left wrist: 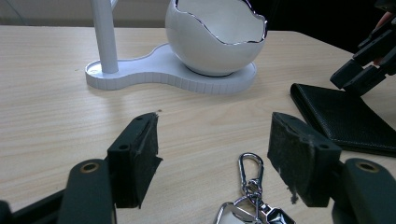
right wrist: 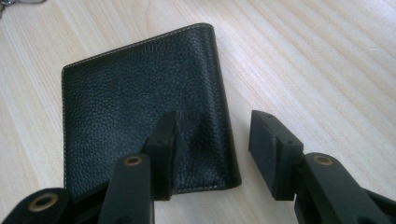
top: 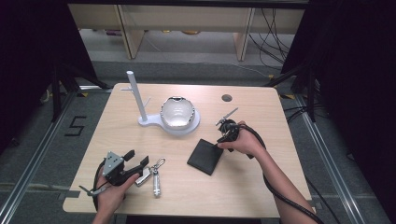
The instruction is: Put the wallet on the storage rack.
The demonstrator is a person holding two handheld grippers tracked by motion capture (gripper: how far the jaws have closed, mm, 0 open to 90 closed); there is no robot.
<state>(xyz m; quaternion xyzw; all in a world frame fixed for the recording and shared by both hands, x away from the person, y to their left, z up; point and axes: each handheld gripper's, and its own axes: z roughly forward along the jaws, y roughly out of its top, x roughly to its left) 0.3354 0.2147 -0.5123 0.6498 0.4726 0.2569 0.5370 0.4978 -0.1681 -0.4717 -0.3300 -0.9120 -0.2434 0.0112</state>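
bench (top: 196, 196): light wood top. black leather wallet (top: 206, 156) lies flat and closed, right of centre, its corners turned diamond-wise in the high view.

right tongs (top: 218, 143): held in the person's right hand (top: 245, 142), tips down at the wallet's upper right corner. in the right gripper view the jaws stand wide; one jaw is over the wallet's (right wrist: 140, 93) leather near its folded edge, the other is over bare wood just beside that edge. pads are not pressing on it; nothing is gripped. whether the jaw over the leather touches it: cannot tell.

left tongs (top: 137, 156): in the left hand (top: 112, 193) near the front left edge, jaws wide apart, nothing between the pads. a silver keyring with a carabiner clip (left wrist: 251, 170) lies on the wood just ahead of them, in the gap as seen from the left gripper view.

behind: white stand (top: 154, 122) with an upright post and a cracked-egg-shaped white bowl (top: 177, 112), well apart from the wallet.
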